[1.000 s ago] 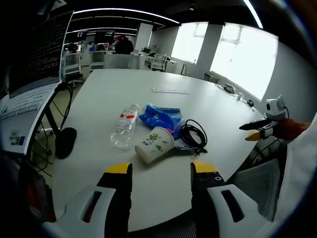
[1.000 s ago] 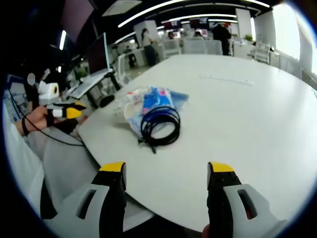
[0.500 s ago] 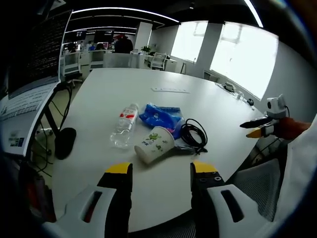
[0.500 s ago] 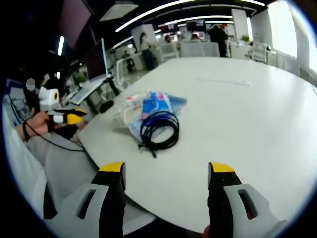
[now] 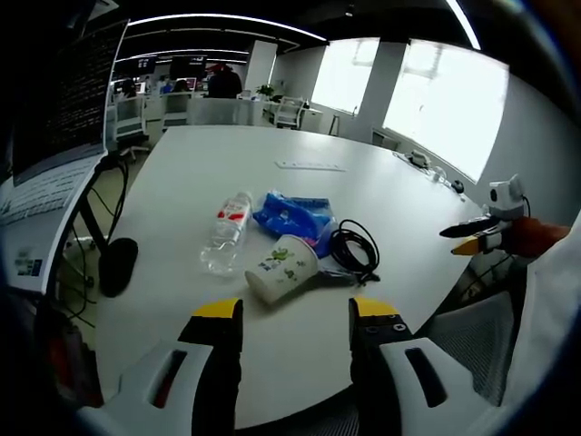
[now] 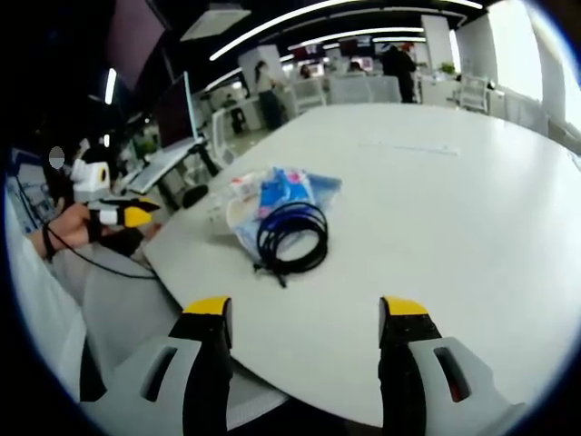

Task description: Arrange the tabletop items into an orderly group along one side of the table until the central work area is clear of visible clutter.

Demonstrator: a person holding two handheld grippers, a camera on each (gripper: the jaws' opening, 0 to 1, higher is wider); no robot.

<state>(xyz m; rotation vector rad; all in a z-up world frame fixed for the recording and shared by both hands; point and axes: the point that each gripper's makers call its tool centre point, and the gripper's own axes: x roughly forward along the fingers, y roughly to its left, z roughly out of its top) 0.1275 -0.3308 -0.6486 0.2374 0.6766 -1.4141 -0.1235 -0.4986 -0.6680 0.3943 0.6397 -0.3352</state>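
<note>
In the left gripper view, the left tool (image 5: pixel 295 313) sits at the bottom with its two yellow-tipped jaws wide apart and nothing between them. It hangs over the near edge of the big white worktop (image 5: pixel 182 182). Just past the jaws lies one paper cup (image 5: pixel 282 268) on its side, with green pictures on it that are too small to make out. Touching the cup on the right is one black cable (image 5: pixel 354 248) wound in loops. Behind the cup is one blue bag (image 5: pixel 293 215), crumpled, and the cup hides its near part. To the left of the bag lies one clear bottle (image 5: pixel 226 233) on its side with a red label. Far across the worktop is one long white strip (image 5: pixel 310 166), too far off to tell what it is. At the right edge the other tool pokes in, held by a hand. In the right gripper view, the right tool (image 6: pixel 305 313) also has its jaws wide apart and holds nothing. From here the cable (image 6: pixel 292 232) lies in front and covers part of the bag (image 6: pixel 289 189). The cup and bottle are mostly hidden behind them, so they look like a pale blur. All four things sit close together near one edge of the worktop (image 6: pixel 454 209).
</note>
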